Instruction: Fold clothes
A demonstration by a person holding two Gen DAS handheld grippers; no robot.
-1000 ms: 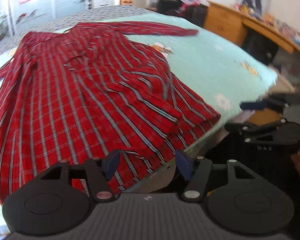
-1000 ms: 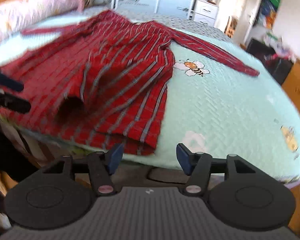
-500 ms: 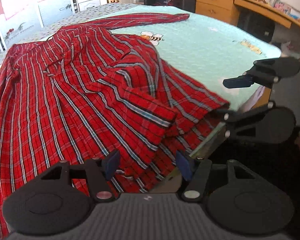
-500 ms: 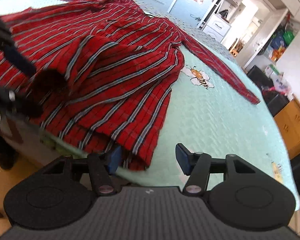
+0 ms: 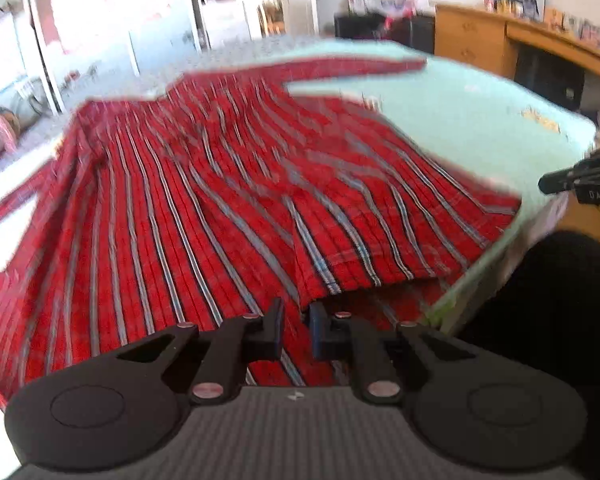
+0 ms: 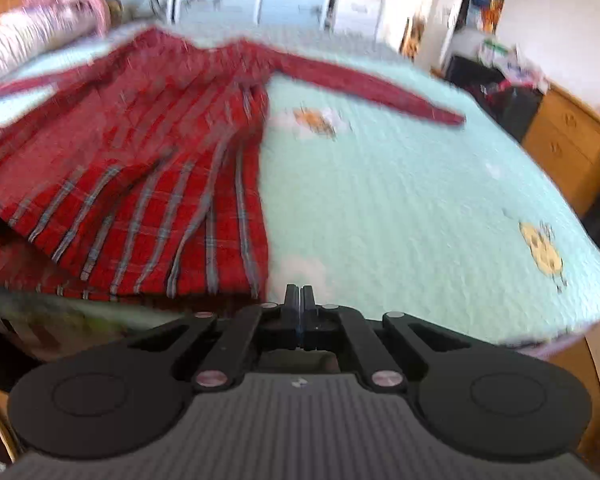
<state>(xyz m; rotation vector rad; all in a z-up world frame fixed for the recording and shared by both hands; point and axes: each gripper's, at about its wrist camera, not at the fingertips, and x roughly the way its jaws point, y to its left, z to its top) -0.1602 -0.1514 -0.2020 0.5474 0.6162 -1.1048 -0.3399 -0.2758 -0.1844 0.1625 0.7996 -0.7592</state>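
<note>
I count one red plaid shirt (image 5: 228, 216) spread on one bed (image 6: 400, 200), near its front edge. Two sleeves show on the shirt, one reaching out to each side. On the bed's mint cover I count two printed bee motifs, one just beside the shirt, one near the bed's right edge. I hold two grippers: my left gripper (image 5: 296, 332) and my right gripper (image 6: 299, 312). Beyond the bed stands one wooden bench (image 5: 532, 44) along the wall.
</note>
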